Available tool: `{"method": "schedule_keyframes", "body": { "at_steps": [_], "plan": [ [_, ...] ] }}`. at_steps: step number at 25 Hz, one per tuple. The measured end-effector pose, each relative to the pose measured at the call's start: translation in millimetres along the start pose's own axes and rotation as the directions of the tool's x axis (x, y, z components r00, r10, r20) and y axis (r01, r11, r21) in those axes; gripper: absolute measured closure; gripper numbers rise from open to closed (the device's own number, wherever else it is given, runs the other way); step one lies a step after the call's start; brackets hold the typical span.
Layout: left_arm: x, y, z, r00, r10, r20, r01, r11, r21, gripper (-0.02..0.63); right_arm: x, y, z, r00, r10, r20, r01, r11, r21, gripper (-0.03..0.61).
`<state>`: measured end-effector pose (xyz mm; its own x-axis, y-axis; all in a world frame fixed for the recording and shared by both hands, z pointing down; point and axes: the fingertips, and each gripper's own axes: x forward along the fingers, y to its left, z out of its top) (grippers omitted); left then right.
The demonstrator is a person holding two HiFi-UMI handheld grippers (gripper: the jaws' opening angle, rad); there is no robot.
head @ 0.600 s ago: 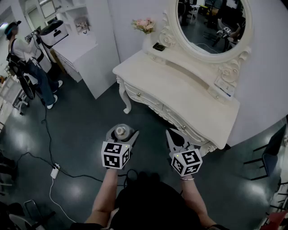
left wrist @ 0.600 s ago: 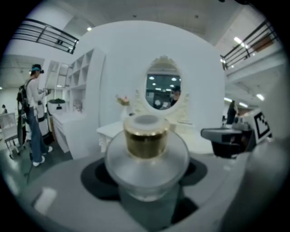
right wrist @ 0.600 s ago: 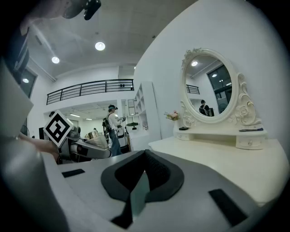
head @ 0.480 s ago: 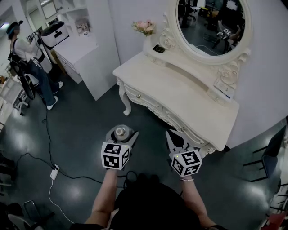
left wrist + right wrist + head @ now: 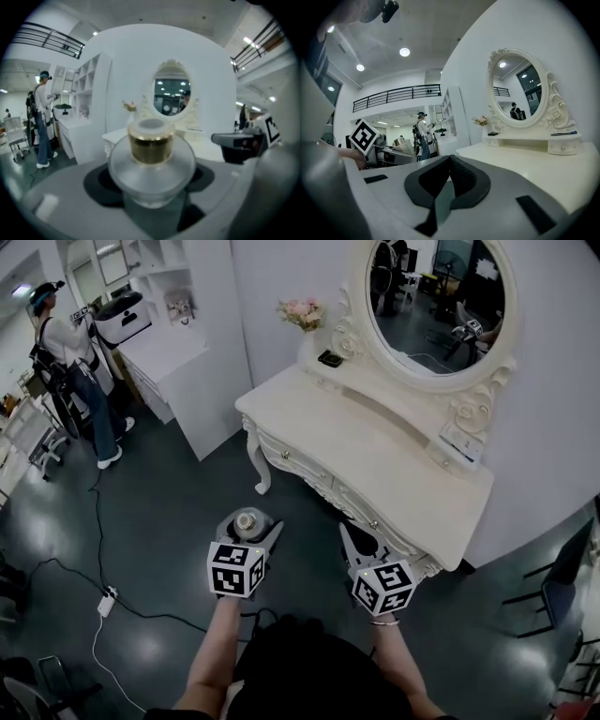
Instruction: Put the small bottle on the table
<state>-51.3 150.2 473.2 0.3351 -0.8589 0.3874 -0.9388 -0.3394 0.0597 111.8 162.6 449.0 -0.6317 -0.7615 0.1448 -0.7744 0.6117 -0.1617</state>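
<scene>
A small frosted-glass bottle (image 5: pixel 247 517) with a gold collar and pale cap sits upright between the jaws of my left gripper (image 5: pixel 250 521), which is shut on its round body. In the left gripper view the bottle (image 5: pixel 151 154) fills the middle, with the jaws wide around it. My right gripper (image 5: pixel 351 532) is beside it, its tips touching and nothing in it. Both hang over the dark floor, just short of the front edge of the white dressing table (image 5: pixel 375 456). The right gripper view shows the tabletop (image 5: pixel 525 159) ahead of the shut right gripper (image 5: pixel 449 161).
The table carries an oval mirror (image 5: pixel 436 296), pink flowers (image 5: pixel 302 310), a dark small item (image 5: pixel 330 359) and a white box (image 5: pixel 459 442). A white cabinet (image 5: pixel 178 362) stands left of it. A person (image 5: pixel 66 362) stands far left. A cable and power strip (image 5: pixel 105 601) lie on the floor.
The view has shifted slightly and both grippers sit a little lower and further left in the frame. The bottle stays in the left jaws; the right jaws stay shut.
</scene>
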Motion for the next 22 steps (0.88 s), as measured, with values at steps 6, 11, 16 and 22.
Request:
{"method": "schedule_keyframes", "body": {
  "at_steps": [6,11,16,22],
  "plan": [
    [1,0,2,1.000,0.021,-0.006,-0.021,1.000,0.012,0.273,2,-7,4,1.000,0.001,0.009,-0.001,1.000,0.014,0.574],
    [14,3,0,0.999,0.029,-0.022,-0.028,1.000,0.009,0.273,10,-17,-1,1.000,-0.005,0.004,0.005,1.000,0.023,0.574],
    [40,17,4,0.999,0.020,-0.030,-0.019,1.000,0.008,0.273,36,-32,-4,1.000,-0.020,-0.015,0.020,1.000,0.019,0.574],
    [82,49,22,0.999,0.016,-0.030,-0.016,1.000,0.008,0.273,85,-54,5,0.999,-0.030,-0.023,0.030,0.999,0.017,0.574]
  ]
}}
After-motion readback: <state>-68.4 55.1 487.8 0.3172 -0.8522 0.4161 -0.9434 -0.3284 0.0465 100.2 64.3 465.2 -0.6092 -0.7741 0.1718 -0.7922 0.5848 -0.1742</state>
